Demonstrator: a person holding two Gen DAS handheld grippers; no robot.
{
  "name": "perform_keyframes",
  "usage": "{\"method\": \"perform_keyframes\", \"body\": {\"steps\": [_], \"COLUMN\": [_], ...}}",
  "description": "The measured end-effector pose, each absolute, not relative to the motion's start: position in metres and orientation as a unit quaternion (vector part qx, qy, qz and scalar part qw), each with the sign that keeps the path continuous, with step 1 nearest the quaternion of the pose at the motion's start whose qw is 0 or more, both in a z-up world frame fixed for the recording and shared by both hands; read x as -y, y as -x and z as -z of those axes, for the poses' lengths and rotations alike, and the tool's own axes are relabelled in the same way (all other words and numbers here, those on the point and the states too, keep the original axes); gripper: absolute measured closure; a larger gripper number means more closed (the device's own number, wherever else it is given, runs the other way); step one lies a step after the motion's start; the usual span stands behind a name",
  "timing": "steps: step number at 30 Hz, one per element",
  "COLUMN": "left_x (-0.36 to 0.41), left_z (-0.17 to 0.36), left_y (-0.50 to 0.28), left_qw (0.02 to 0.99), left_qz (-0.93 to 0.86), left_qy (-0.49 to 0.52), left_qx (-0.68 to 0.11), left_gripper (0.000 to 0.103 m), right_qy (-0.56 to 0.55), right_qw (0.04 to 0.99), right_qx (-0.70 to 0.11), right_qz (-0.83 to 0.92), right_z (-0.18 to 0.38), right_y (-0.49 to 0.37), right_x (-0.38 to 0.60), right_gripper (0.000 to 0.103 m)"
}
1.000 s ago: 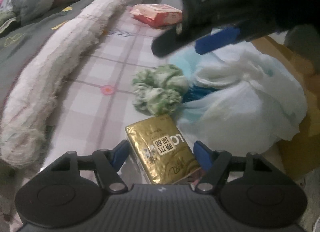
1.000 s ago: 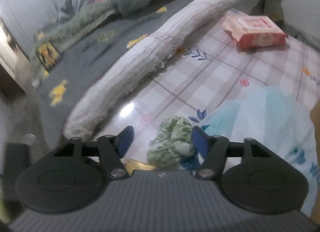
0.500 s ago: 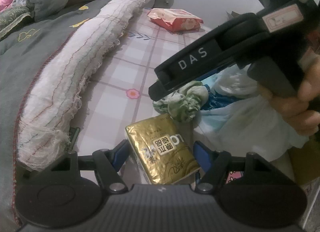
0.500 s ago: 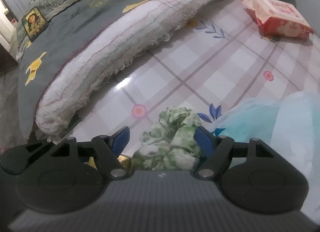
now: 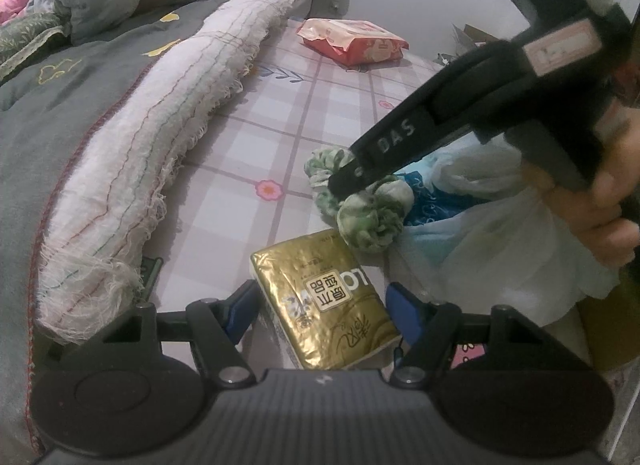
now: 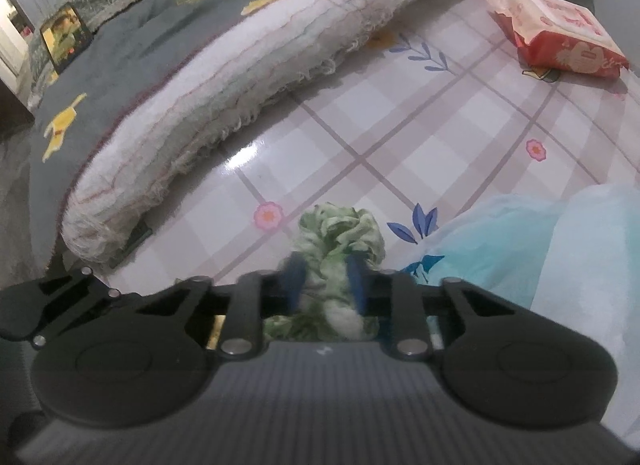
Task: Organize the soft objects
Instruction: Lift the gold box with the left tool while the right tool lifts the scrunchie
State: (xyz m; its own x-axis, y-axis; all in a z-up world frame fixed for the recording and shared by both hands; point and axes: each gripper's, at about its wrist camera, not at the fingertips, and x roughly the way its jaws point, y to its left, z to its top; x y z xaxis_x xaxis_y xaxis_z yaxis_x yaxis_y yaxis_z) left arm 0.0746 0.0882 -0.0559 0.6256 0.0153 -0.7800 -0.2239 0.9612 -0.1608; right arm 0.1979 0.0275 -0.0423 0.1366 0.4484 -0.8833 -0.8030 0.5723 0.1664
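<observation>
A crumpled green-and-white cloth (image 6: pixel 340 233) lies on the checked floral sheet (image 6: pixel 400 133). My right gripper (image 6: pixel 326 285) is shut on this cloth, its blue pads pressing both sides. In the left wrist view the right gripper's black body comes down from the upper right onto the cloth (image 5: pixel 368 217). My left gripper (image 5: pixel 320 311) holds a gold tissue pack (image 5: pixel 324 301) between its blue pads, just in front of the cloth.
A long white fringed blanket roll (image 5: pixel 160 137) lies along the left on a grey quilt (image 5: pixel 48 113). A red-pink wipes pack (image 5: pixel 352 41) sits at the back. A pale blue and white plastic bag (image 5: pixel 492 233) is on the right; it also shows in the right wrist view (image 6: pixel 540 249).
My right gripper has come down over the green-and-white cloth and closed its fingers on it. The left gripper keeps hold of the gold pack and has barely moved.
</observation>
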Motion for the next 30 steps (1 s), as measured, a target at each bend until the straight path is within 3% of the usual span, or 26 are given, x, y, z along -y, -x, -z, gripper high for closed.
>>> {"method": "perform_keyframes", "body": {"steps": [5,20,30], "left_x": [-0.089,-0.088,-0.044], "left_z": [0.056,0.011,-0.053], "left_y": [-0.074,-0.039,-0.027], "left_qw": [0.896,0.925,0.958], "left_qz": [-0.064,-0.072,0.008], "left_qy": [0.120,0.107,0.062], "left_qx": [-0.422,-0.357,-0.281], "left_gripper": [0.036,0.037,0.037], "right_qy": [0.148,0.051,-0.024], "right_qw": [0.735,0.759,0.810], "right_qx": [-0.495,-0.432,-0.361], "right_qz": [-0.439,-0.484,-0.462], "right_z": [0.032,-0.040,-0.109], "right_y": [-0.197,-0.175,-0.146], "right_x": [-0.021,0.019,0.117], "right_gripper": [0.103,0.103,0.103]}}
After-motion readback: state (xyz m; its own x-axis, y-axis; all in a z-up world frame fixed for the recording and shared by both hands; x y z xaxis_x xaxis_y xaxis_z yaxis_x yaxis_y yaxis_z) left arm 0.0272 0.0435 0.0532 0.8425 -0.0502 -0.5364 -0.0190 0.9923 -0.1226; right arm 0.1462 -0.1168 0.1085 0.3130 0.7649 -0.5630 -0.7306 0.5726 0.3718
